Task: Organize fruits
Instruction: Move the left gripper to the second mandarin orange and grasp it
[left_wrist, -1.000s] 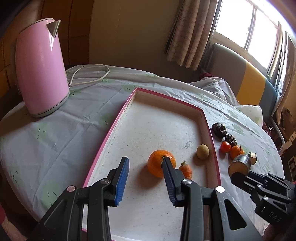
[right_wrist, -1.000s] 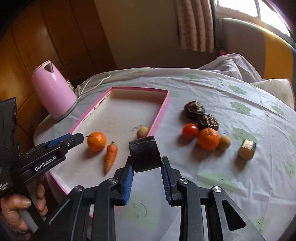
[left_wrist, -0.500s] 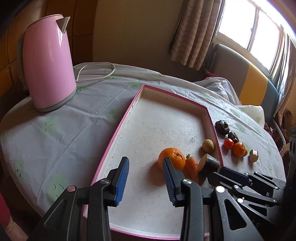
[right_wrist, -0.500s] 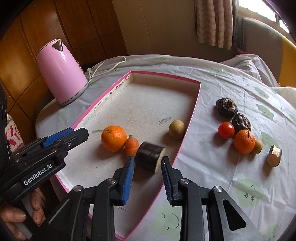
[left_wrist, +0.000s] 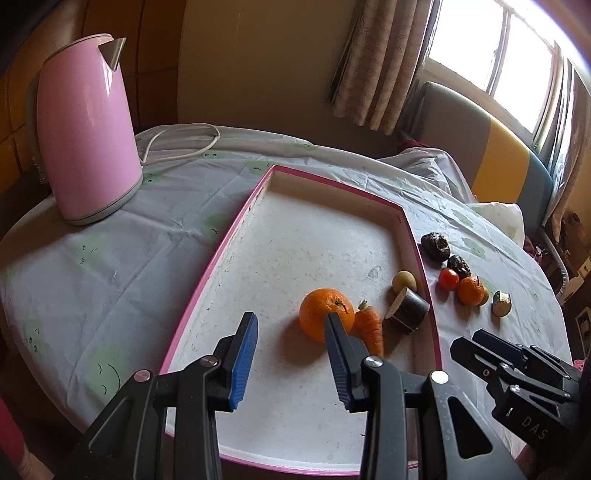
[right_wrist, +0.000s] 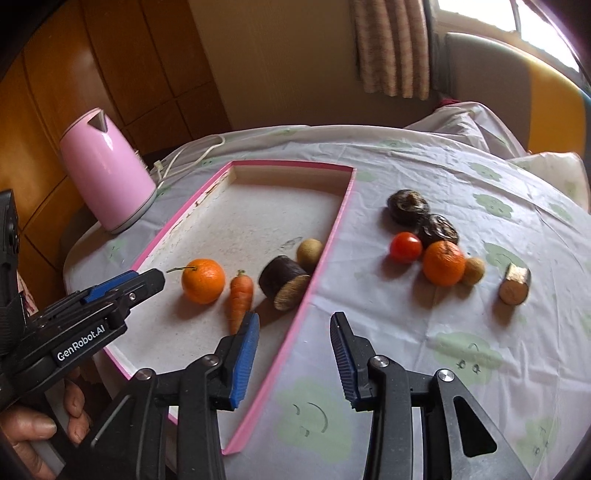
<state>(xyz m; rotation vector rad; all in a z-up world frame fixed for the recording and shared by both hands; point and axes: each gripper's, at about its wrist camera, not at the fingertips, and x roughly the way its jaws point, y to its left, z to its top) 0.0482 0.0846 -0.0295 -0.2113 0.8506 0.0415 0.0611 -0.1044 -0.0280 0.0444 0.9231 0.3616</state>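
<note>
I've got both tongs up over the near end of the pink tray, which sits on the worktop w/ its cloud-print cover. Left tongs are spread, nothing between the blue pads, hanging just above the tray floor near its near-left part; the right-hand pad overlaps the big orange in my left cam view, but I can't tell if it touches. Right tongs are also spread and empty, straddling the tray's right rim: one pad over the tray, the other over the cloth.

Inside the tray, L to R in the right cam: orange, carrot just beside it w/ its green stub pointing away from me, then the dark cut cylinder piece lying on its side, pale cut face toward the rim, and a small brown round fruit touching it, close to the rim.

Outside the tray on the cloth: two dark wrinkled fruits, a tomato, a smaller orange, another small brown fruit tucked against it, and a tan cut chunk a bit apart to the right.

Pink kettle stands at the far left of the worktop.
</note>
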